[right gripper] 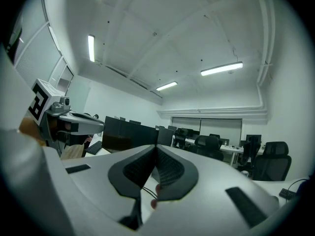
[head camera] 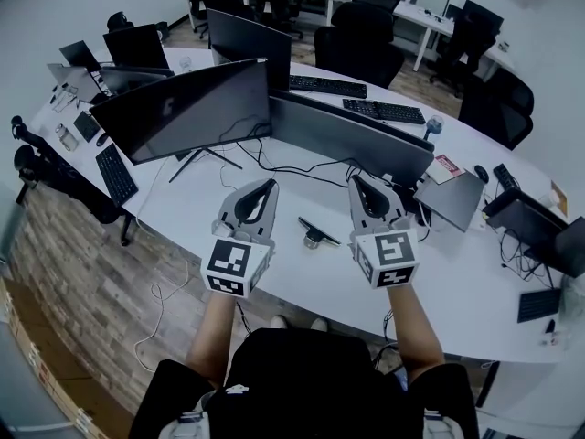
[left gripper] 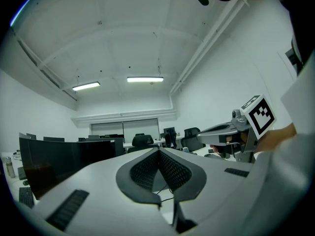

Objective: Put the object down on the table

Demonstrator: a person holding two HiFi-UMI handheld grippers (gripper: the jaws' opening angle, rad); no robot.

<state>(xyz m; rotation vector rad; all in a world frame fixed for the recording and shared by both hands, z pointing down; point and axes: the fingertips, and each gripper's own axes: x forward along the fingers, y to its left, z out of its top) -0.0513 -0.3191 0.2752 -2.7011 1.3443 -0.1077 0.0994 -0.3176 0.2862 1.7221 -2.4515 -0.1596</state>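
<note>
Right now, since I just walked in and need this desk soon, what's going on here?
A person holds a two-jaw gripper in each hand above the long white table. The left gripper and the right gripper are both shut and empty. A small dark flat object with a silvery stub lies on the table between them, touching neither, so it looks already set down.

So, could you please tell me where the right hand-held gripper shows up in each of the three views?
Head view: the right hand-held gripper is at lower centre-right, jaws together.
Left gripper view: it sits at the right edge, seen side-on, with its marker cube above.
Right gripper view: its own shut jaws fill the lower centre.
Shared landmark: the dark monitors.
</note>
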